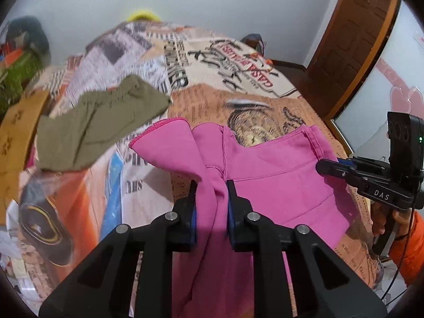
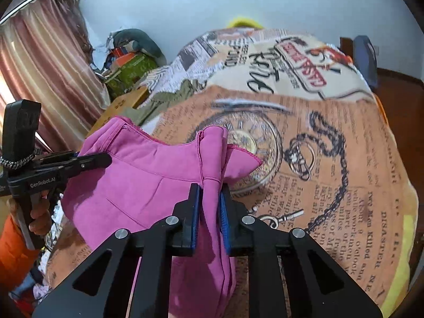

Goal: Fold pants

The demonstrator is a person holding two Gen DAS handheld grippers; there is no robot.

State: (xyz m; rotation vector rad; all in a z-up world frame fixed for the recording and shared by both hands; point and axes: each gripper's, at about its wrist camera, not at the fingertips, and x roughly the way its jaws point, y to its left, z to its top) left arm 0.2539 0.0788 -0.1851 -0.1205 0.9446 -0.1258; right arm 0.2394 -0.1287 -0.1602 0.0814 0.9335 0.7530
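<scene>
The left tool (image 1: 211, 185) is clamped on a bunched fold of the pink pants (image 1: 275, 177), its blue-lined pads (image 1: 231, 212) pressing the gathered cloth from both sides, with more of the fabric hanging down between the black arms. The right tool (image 2: 210, 189) is likewise closed tight on another gathered fold of the pink pants (image 2: 148, 175), the cloth squeezed between its pads (image 2: 224, 212) and trailing down below them. In the left wrist view the right tool (image 1: 327, 165) reaches in from the side and meets the far edge of the pants, held by a hand (image 1: 384, 222) in an orange sleeve (image 1: 408, 249); in the right wrist view the left tool (image 2: 102, 160) does the same at the opposite edge, gripped by a hand (image 2: 39, 214). The pants are stretched between the two tools and lifted partly off the bed (image 2: 331, 159), whose cover is printed with newspaper text, a pocket watch and a chain. Beyond the pants, farther up the bed, lies an olive green garment (image 1: 100, 122), crumpled and apart from the pink cloth. Past that garment, at the bed's edge, sits a brown cardboard piece (image 1: 18, 132), and behind it a heap of mixed belongings (image 2: 129, 58) against the pale wall. A pink curtain (image 2: 45, 61) hangs beside that heap, and a brown wooden door (image 1: 352, 42) stands on the far side of the bed.
</scene>
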